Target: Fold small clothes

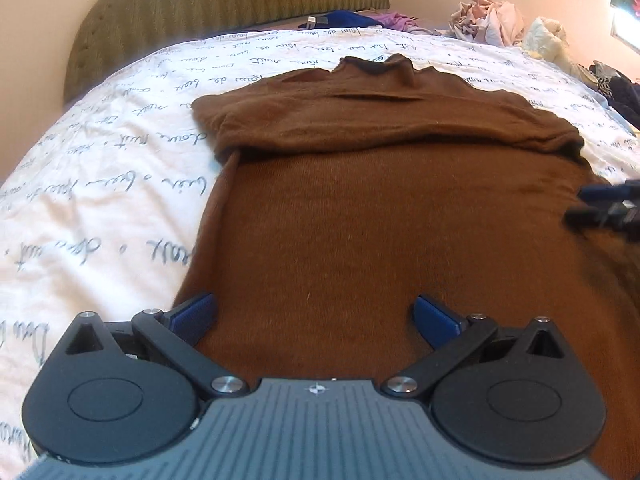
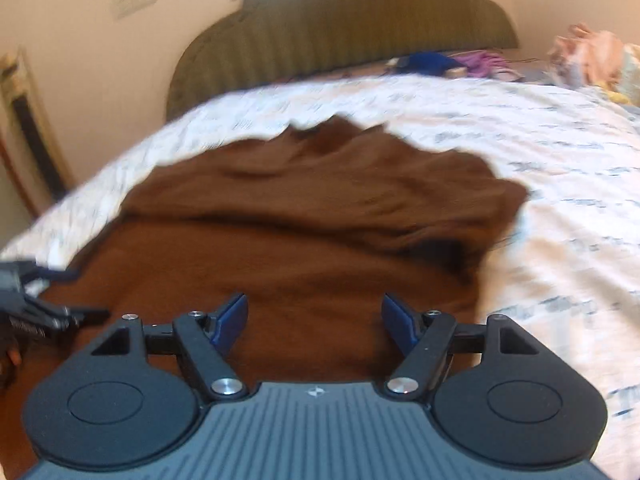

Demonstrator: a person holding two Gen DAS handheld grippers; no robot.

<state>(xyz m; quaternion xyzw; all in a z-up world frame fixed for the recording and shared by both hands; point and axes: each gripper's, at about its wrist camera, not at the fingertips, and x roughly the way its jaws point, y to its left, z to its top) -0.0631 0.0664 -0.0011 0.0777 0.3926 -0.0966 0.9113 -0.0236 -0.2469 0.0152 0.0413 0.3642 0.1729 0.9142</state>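
A brown knitted sweater (image 1: 380,216) lies flat on the bed, collar at the far end, with both sleeves folded across its chest. My left gripper (image 1: 314,314) is open and empty just above the sweater's near left part. My right gripper (image 2: 314,314) is open and empty above the sweater (image 2: 320,240) near its right side; that view is motion-blurred. The right gripper also shows at the right edge of the left wrist view (image 1: 608,208). The left gripper shows at the left edge of the right wrist view (image 2: 44,304).
The bed has a white duvet with dark script (image 1: 100,200) and a green padded headboard (image 1: 224,4). A pile of pale clothes (image 1: 488,16) lies at the far right, with blue and purple garments (image 1: 352,18) by the headboard. Dark clothes (image 1: 620,88) lie at the right edge.
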